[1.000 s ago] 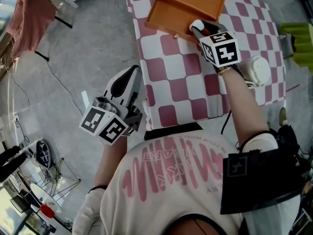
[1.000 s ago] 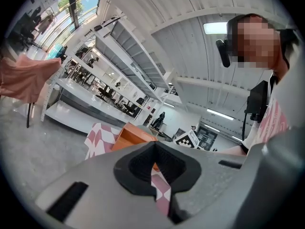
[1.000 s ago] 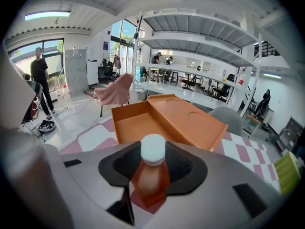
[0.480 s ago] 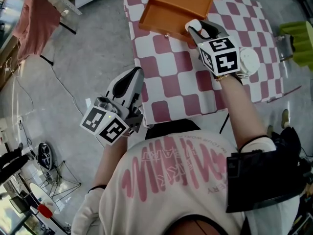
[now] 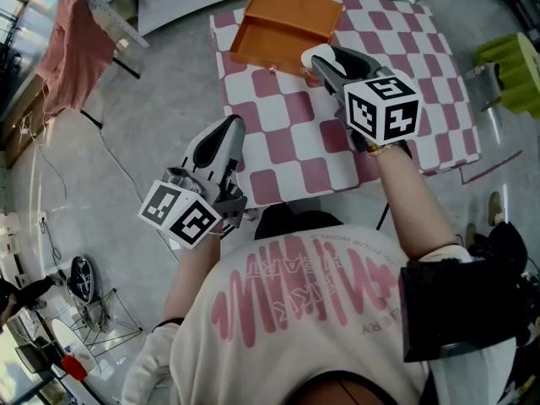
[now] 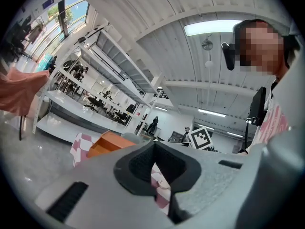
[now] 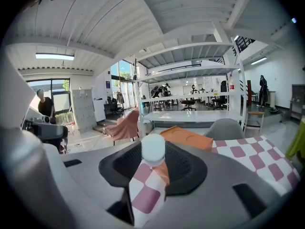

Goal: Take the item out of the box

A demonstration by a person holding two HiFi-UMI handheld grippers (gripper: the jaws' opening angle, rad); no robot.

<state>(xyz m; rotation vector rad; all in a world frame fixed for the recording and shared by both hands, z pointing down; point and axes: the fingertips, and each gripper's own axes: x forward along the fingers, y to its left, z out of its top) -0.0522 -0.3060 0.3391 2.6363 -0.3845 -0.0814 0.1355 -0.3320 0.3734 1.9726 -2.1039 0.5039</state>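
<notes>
right gripper (image 5: 325,60): clamped on the small white round item (image 7: 153,148), pinched right at the jaw tips
item: looks clear of the orange box (image 5: 283,15) already, over the checkered cloth (image 5: 388,32) just near-right of the box's open side
left gripper (image 5: 228,133): jaws together, empty, off the table's near-left edge
how-to: I'd hold the squeeze steady and lower it onto bare cloth before releasing
risk: shallow tip grip, could pop out or roll
</notes>
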